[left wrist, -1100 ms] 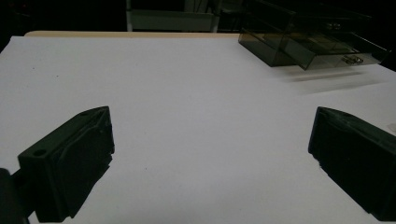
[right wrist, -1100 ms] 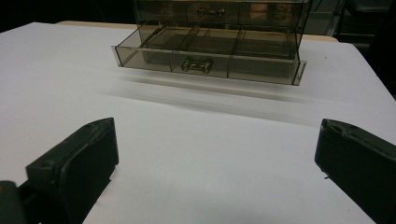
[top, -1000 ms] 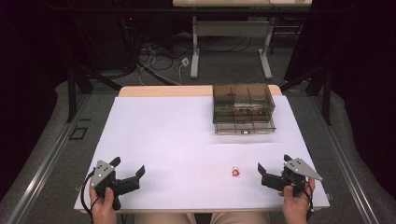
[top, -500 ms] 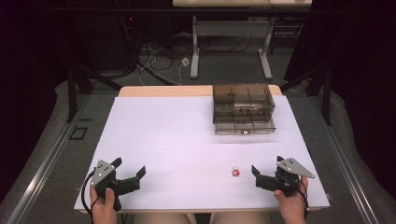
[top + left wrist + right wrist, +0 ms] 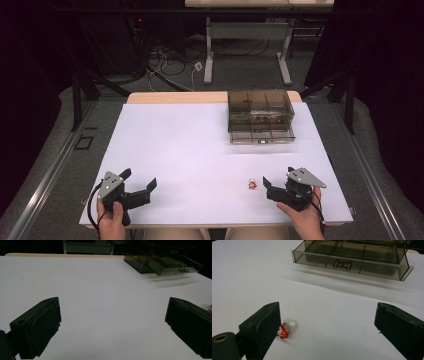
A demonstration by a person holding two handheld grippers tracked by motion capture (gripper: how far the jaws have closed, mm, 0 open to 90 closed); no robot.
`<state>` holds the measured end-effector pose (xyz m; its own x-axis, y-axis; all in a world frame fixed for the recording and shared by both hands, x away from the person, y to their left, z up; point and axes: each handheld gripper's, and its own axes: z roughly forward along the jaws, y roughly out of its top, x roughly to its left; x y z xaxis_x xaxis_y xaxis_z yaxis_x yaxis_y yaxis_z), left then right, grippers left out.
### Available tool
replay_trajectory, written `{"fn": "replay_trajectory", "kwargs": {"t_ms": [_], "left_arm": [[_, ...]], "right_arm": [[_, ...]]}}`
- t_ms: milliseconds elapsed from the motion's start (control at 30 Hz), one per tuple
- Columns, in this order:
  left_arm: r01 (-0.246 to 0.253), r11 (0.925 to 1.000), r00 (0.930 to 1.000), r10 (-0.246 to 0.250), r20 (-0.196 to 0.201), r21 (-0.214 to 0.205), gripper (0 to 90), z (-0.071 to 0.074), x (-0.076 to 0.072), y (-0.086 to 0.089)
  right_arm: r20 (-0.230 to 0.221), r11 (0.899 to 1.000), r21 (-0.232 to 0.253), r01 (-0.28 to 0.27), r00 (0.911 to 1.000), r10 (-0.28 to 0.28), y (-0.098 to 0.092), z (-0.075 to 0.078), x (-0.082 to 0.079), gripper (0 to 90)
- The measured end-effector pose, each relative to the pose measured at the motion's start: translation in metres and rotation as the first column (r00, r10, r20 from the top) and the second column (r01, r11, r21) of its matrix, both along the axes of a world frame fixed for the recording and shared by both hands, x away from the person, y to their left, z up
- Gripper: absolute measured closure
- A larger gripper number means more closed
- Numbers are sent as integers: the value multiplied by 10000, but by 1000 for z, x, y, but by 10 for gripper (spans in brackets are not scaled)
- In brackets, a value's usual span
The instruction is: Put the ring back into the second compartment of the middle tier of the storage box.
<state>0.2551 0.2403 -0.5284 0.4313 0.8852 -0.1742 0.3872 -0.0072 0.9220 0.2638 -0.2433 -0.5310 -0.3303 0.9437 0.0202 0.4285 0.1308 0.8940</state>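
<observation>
A small ring with a red and white top (image 5: 252, 185) lies on the white table (image 5: 200, 150) near the front right. My right gripper (image 5: 268, 189) points left at it, close by. In the right gripper view the ring (image 5: 287, 328) rests just beside the inner face of the left-hand jaw, partly hidden by it. The right gripper (image 5: 327, 320) is open; its jaws have just been closing a little, and the pads do not press on the ring. My left gripper (image 5: 139, 178) rests open at the front left, with bare table between its jaws (image 5: 112, 315).
A smoky see-through drawer box (image 5: 260, 115) stands at the back right with its lower drawer (image 5: 352, 262) pulled out toward me. The box also appears at the top right of the left gripper view (image 5: 162, 262). Table legs and cables lie beyond the far edge.
My right gripper has slid left across the table toward the ring. The left gripper has stayed where it was.
</observation>
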Motion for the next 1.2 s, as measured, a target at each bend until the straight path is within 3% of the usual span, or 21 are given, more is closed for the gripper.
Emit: {"fn": "replay_trajectory", "kwargs": {"t_ms": [67,167,333,533,767,1033,1200], "left_arm": [[22,10000,10000,-22,-12,-8,4,0,0,0],[64,10000,10000,-65,18,76,4,0,0,0],[114,9999,9999,-113,-71,61,4,0,0,0],[70,10000,9999,-71,-128,-61,4,-1,0,0],[127,9999,9998,-127,-151,-16,4,-1,0,1],[191,9998,9997,-190,-144,14,4,-1,0,0],[226,9997,9997,-226,-136,29,4,-1,0,0]], "right_arm": [[67,10000,-36,-58,10000,58,1,0,1,75],[-266,9995,-251,-173,9995,167,4,3,3,147],[-341,9982,-369,-465,9984,452,7,4,6,152],[-772,9934,-258,-1121,9910,1098,17,3,11,188],[-914,9878,-308,-1527,9846,1493,29,4,13,220],[-1287,9833,-429,-1769,9770,1701,43,0,15,229],[-1403,9858,-431,-1626,9779,1551,49,-3,16,248]]}}
